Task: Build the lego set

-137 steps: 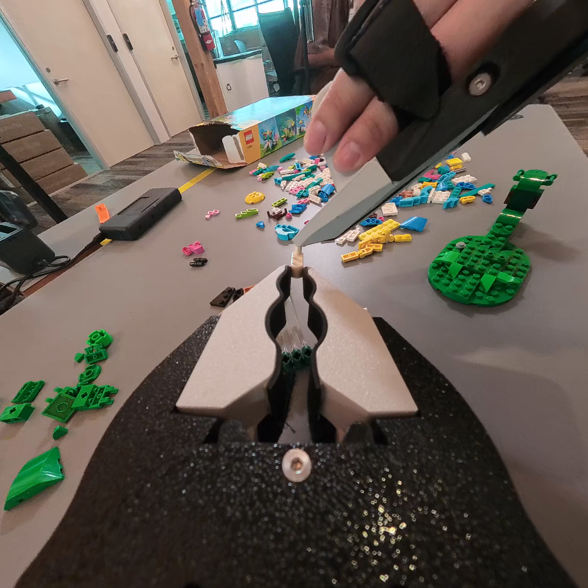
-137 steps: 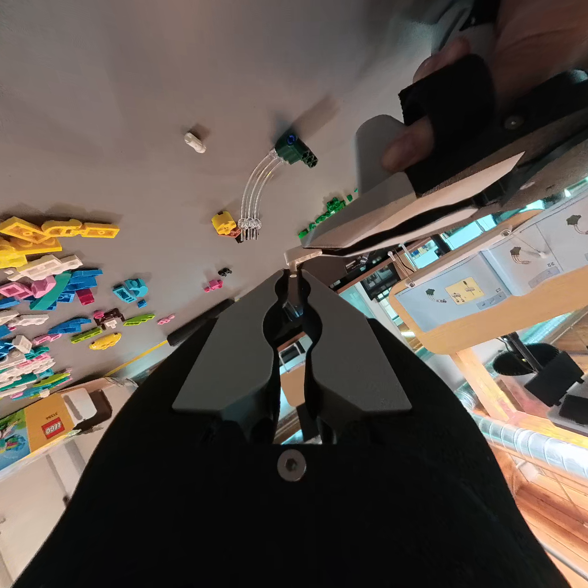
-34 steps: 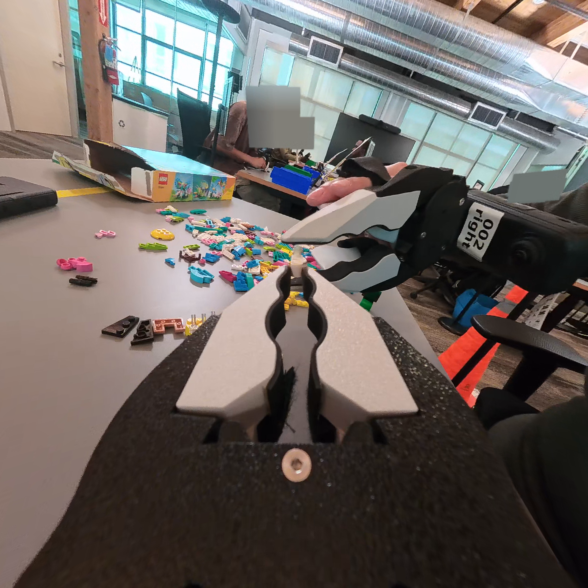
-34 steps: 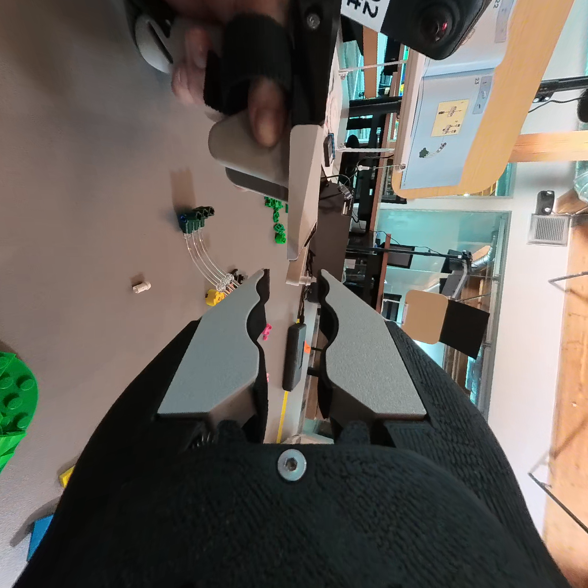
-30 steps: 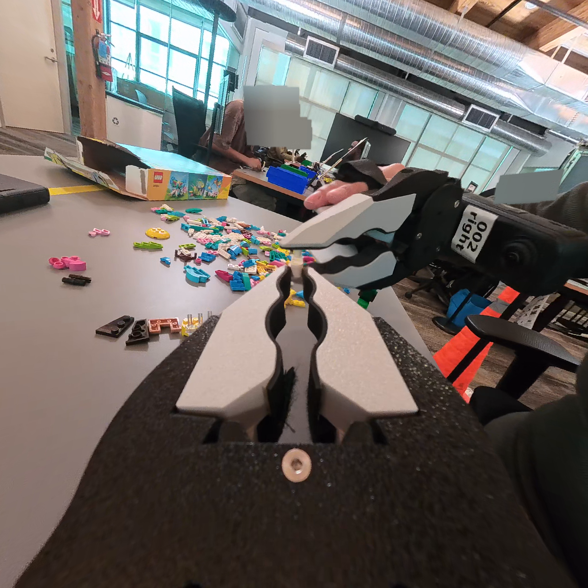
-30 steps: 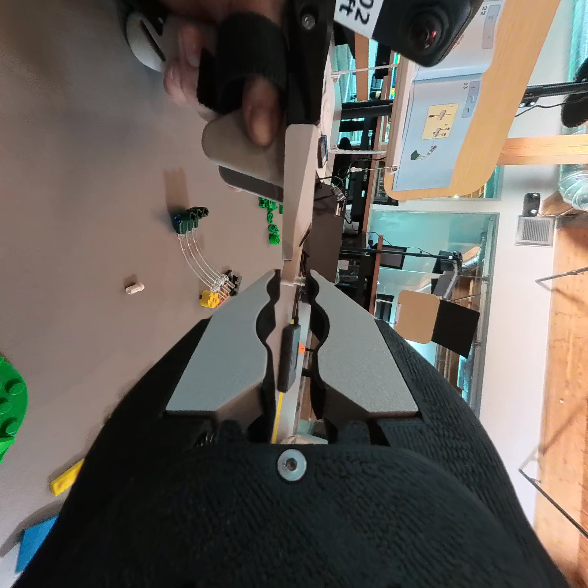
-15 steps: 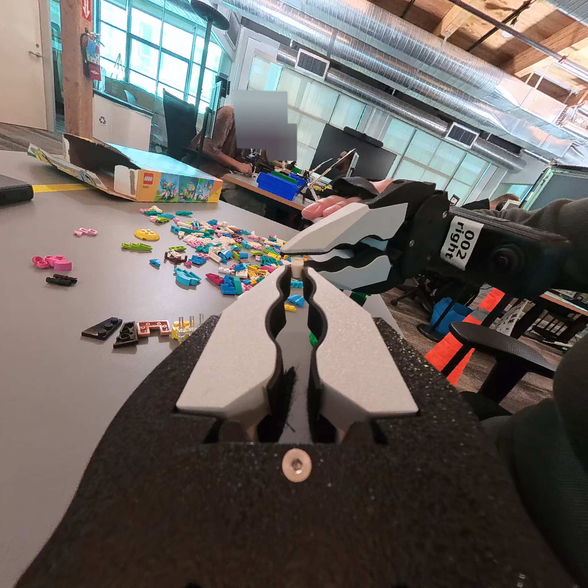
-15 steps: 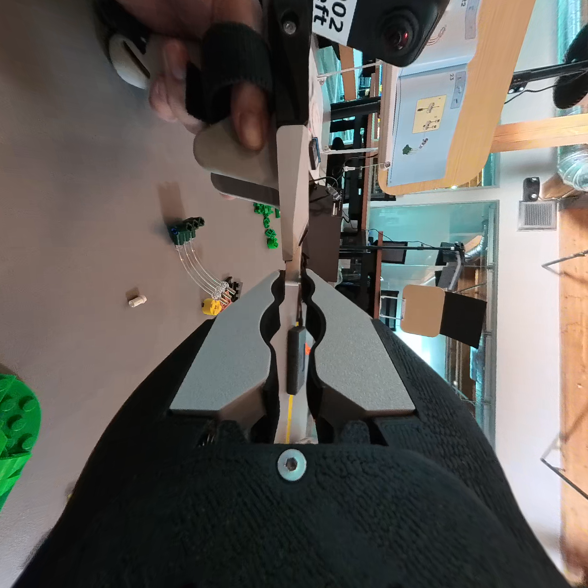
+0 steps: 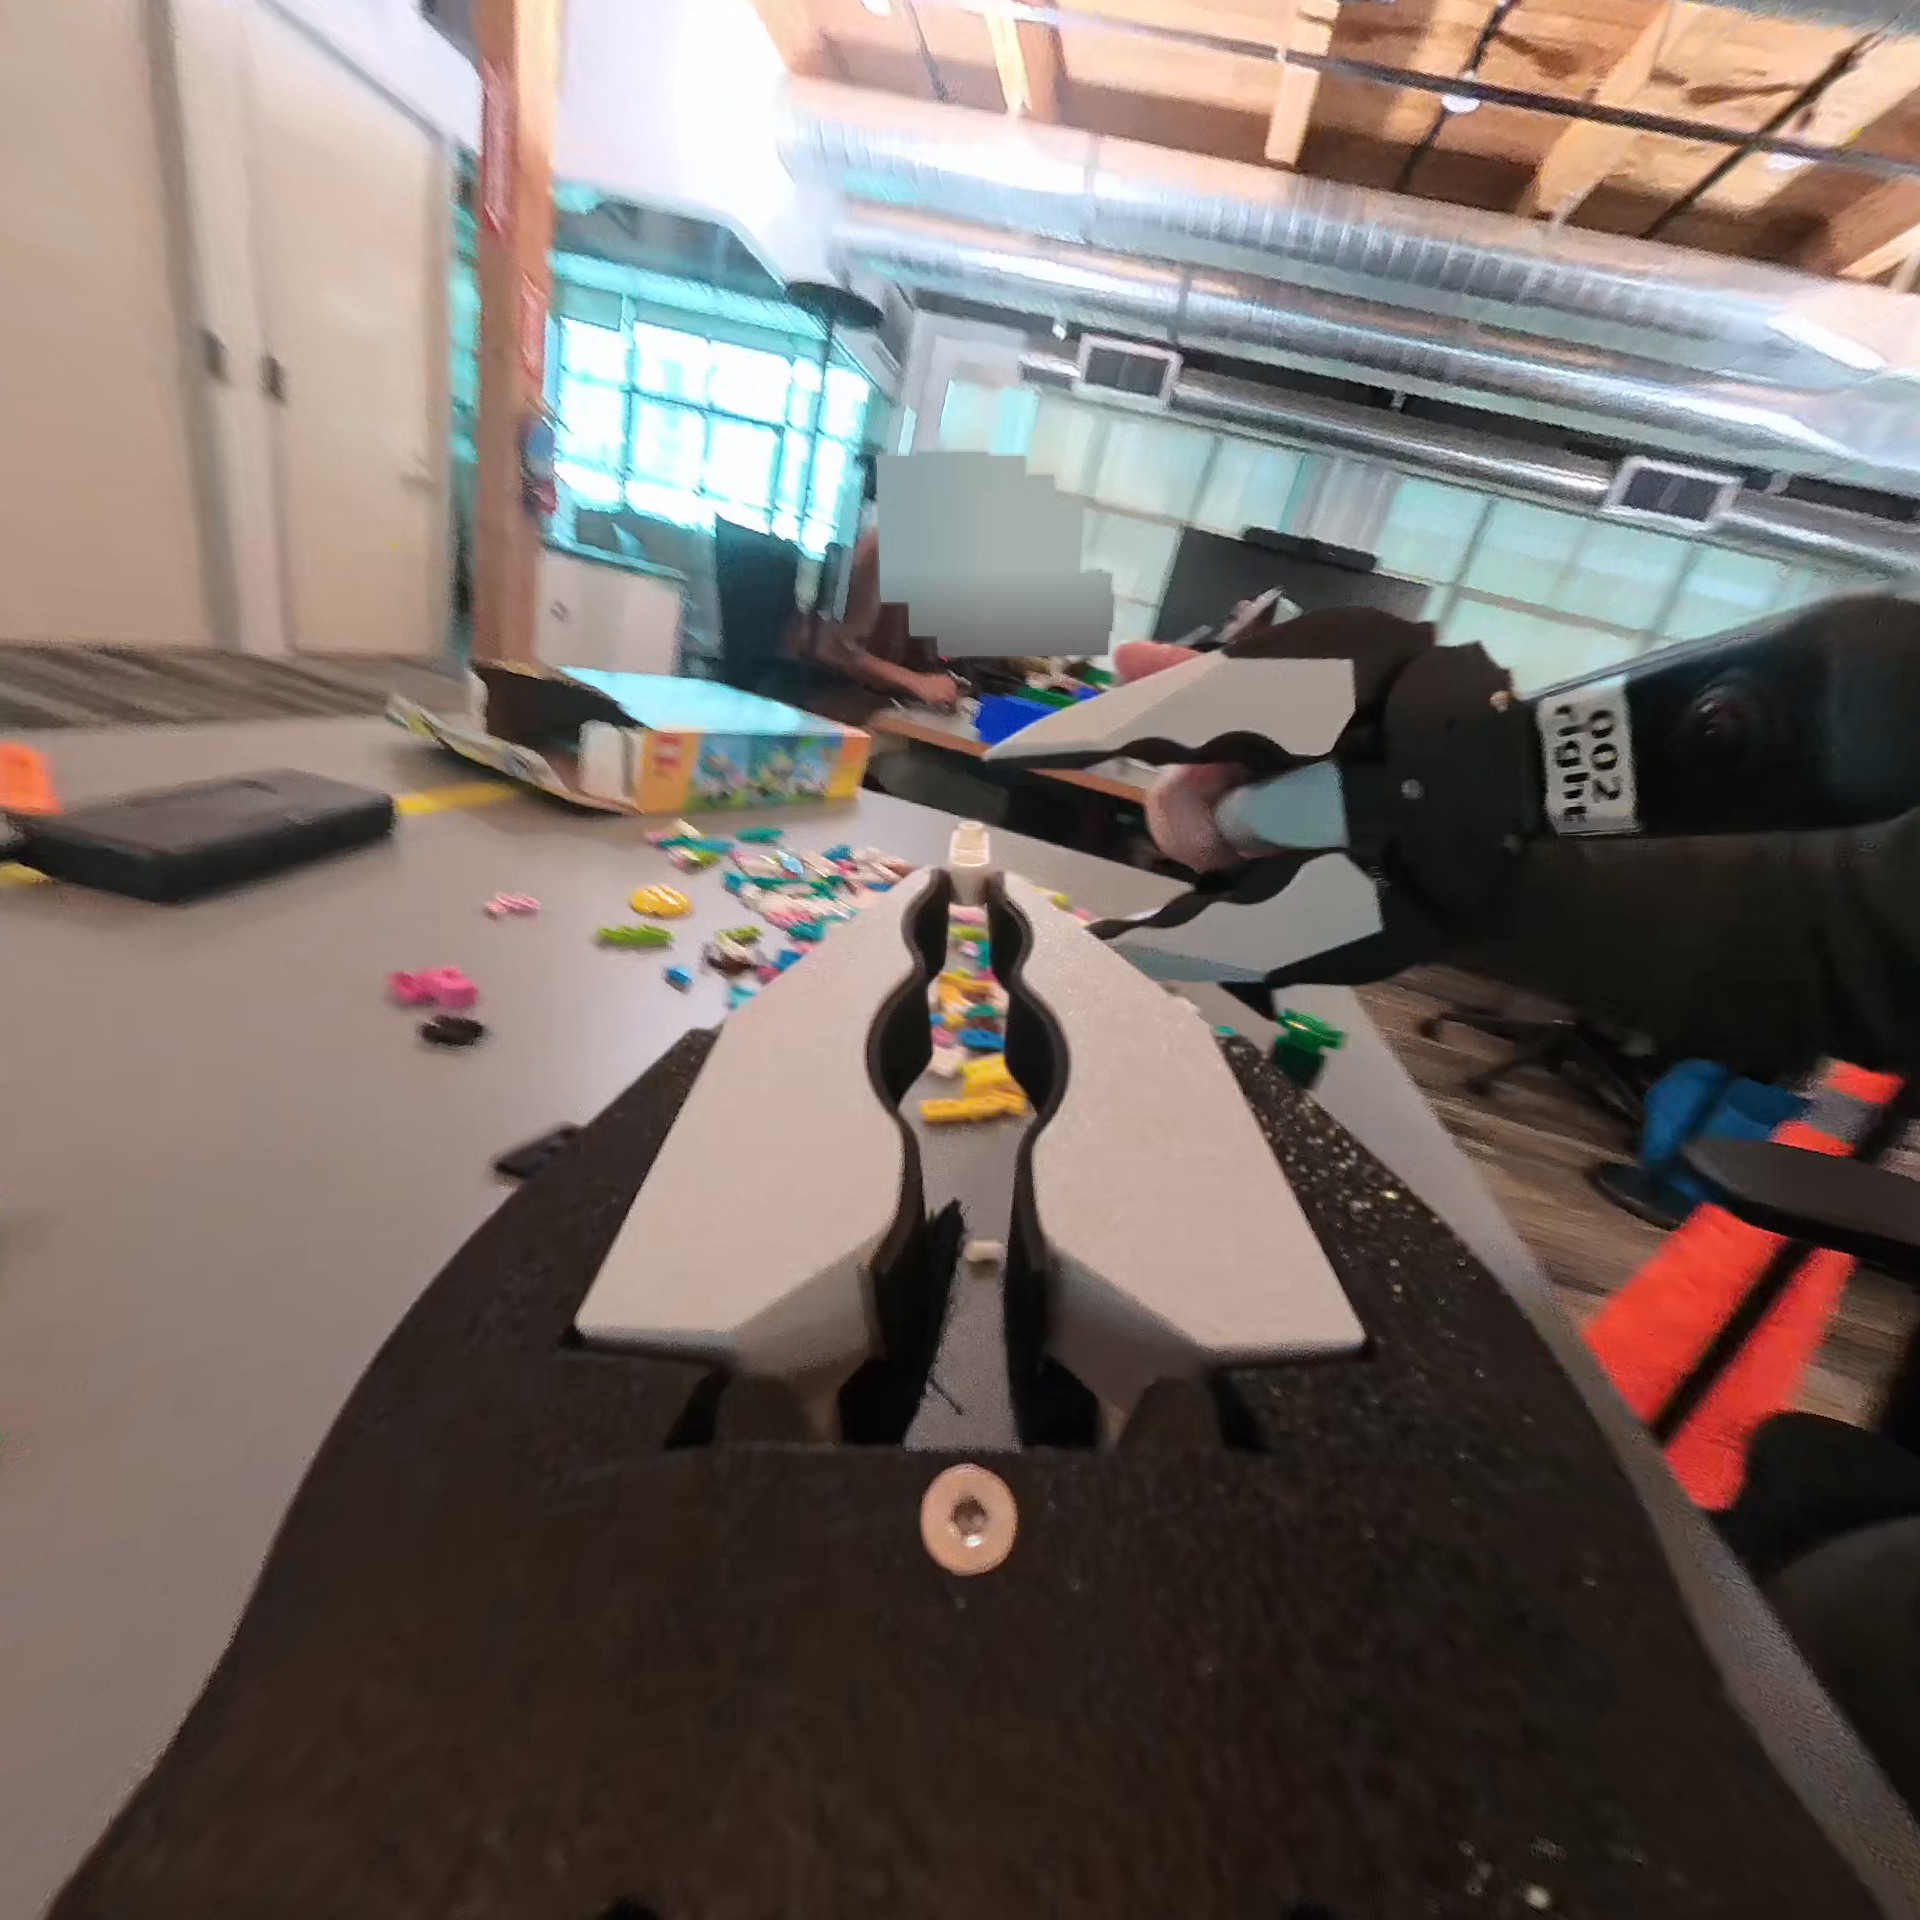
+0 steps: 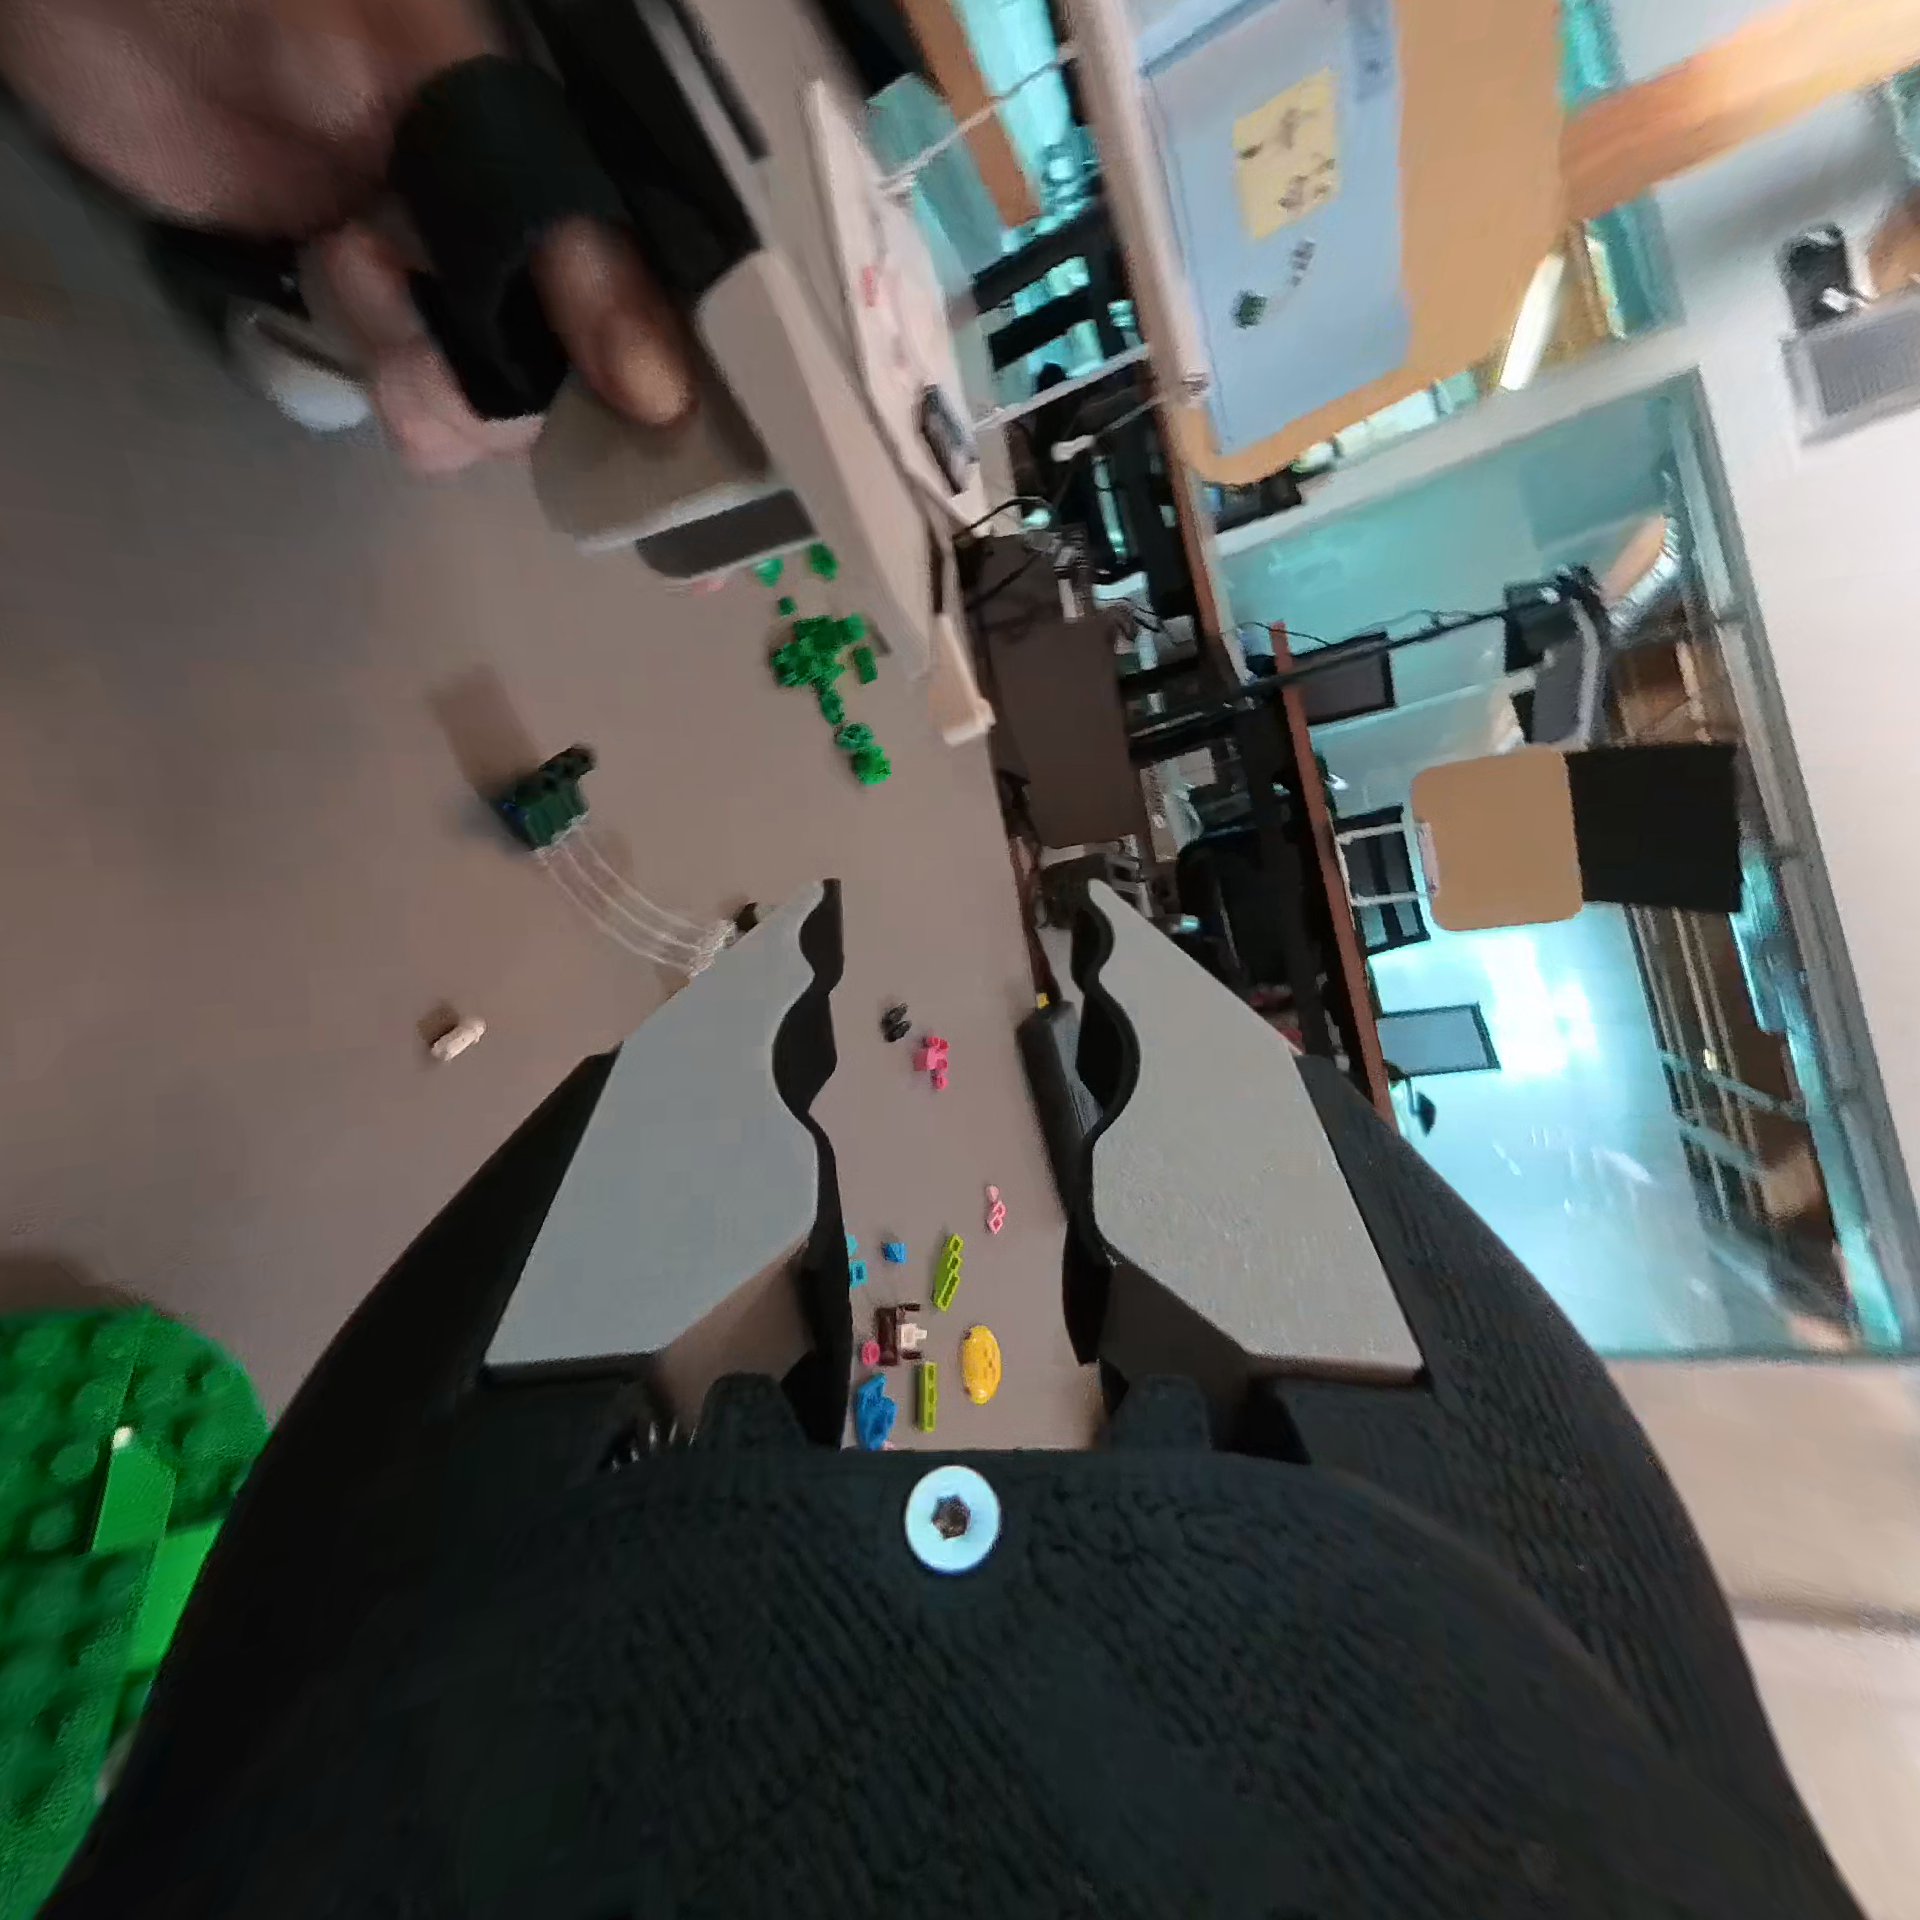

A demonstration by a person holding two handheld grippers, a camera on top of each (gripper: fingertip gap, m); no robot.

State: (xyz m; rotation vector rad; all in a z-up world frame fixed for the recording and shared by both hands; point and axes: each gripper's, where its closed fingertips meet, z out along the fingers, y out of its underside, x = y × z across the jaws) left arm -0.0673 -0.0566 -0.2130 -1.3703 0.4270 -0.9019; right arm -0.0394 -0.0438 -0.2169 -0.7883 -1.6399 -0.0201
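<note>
My left gripper (image 9: 968, 883) is shut on a small tan peg (image 9: 968, 844) that sticks out of its tips, held above the grey table (image 9: 260, 1091). My right gripper (image 10: 961, 894) is open and empty. In the left wrist view it (image 9: 1044, 844) hangs just right of the peg, apart from it. In the right wrist view the peg (image 10: 961, 717) shows at the left gripper's tip, beyond my right fingers. A dark green piece with clear stalks (image 10: 545, 800) and a second tan peg (image 10: 454, 1034) lie on the table.
A green round plate (image 10: 83, 1455) lies at the lower left. Loose green pieces (image 10: 826, 655), a pile of coloured bricks (image 9: 810, 894), a pink piece (image 9: 431, 985), the opened box (image 9: 727, 758) and a black case (image 9: 208, 831) lie on the table. A booklet on a stand (image 10: 1278, 208) is behind. Tip to tip, the grippers are about 4 centimetres apart. Both grippers' tips are roughly 15 centimetres from the green round plate (image 10: 83, 1455).
My right gripper, shut at the peg half a second ago, has opened and drawn back. My left gripper still holds the peg. Both views have swung.
</note>
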